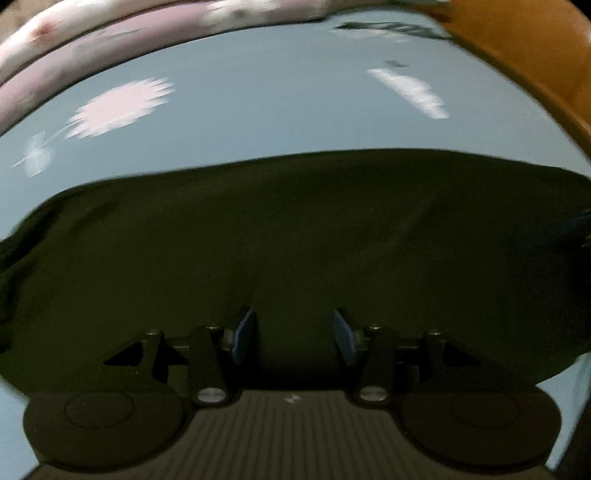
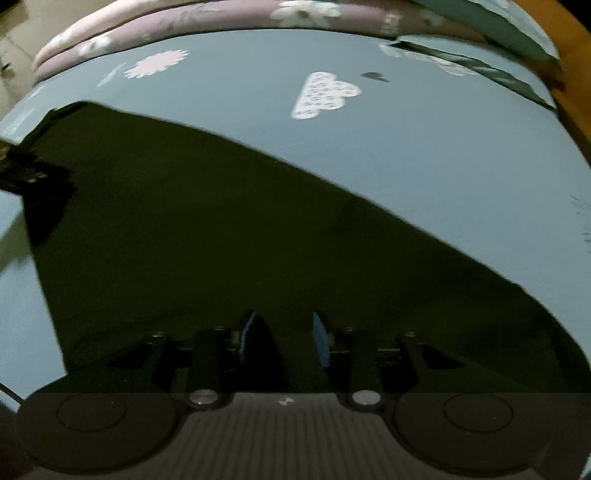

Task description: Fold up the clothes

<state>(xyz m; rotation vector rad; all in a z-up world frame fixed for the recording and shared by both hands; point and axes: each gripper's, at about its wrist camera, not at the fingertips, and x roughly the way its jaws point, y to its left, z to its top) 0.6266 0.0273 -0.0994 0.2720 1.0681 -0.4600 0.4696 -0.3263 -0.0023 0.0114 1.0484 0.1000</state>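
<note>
A dark garment (image 1: 295, 240) lies flat on the blue bed sheet (image 1: 258, 122), directly under and ahead of both spread, empty tongs, left (image 1: 293, 334) and right (image 2: 283, 338), its long edge running crosswise before them.

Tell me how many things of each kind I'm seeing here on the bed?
Dark green cloth garment: 1
Blue-grey printed bedsheet: 1
Pink flowered quilt edge: 1
Black two-finger grippers, left gripper and right gripper: 2
Total: 5
</note>
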